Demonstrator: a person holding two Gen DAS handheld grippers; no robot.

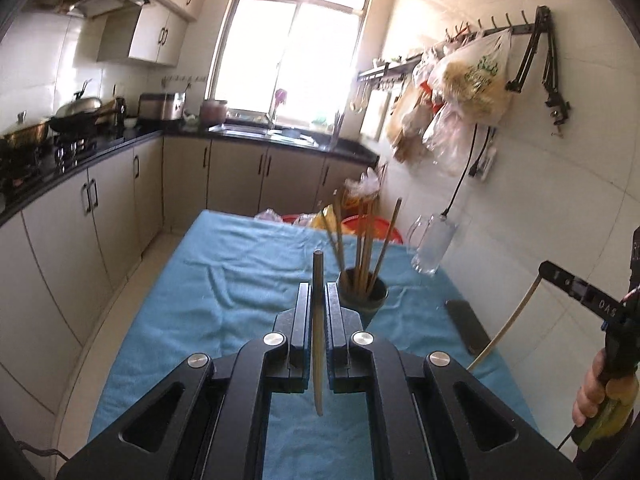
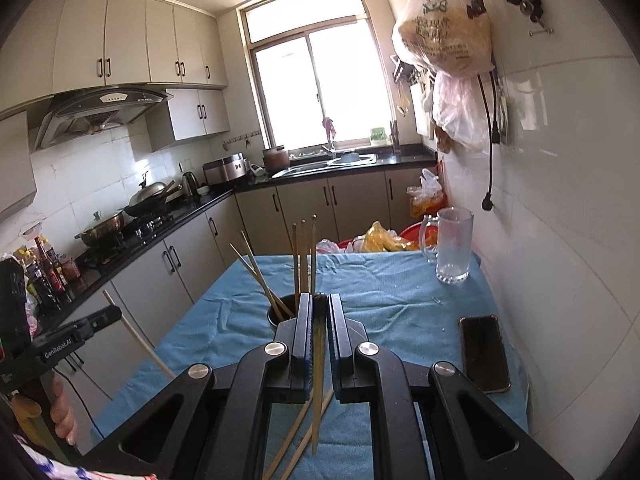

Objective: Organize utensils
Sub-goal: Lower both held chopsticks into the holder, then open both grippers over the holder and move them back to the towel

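Note:
A dark round holder [image 1: 362,294] with several wooden chopsticks stands on the blue cloth; it also shows in the right wrist view [image 2: 282,312]. My left gripper [image 1: 319,294] is shut on one chopstick [image 1: 318,332], held upright just left of the holder. It shows at the left of the right wrist view [image 2: 114,314]. My right gripper [image 2: 319,304] is shut on another chopstick [image 2: 318,384], held above the table just behind the holder. It shows at the right of the left wrist view [image 1: 550,270]. Two loose chopsticks [image 2: 298,436] lie on the cloth under my right gripper.
A black phone [image 2: 484,354] lies on the cloth at the right, and a glass mug [image 2: 452,246] stands at the far right corner. The tiled wall runs along the table's right side. Kitchen counters [image 2: 168,224] line the left and far sides.

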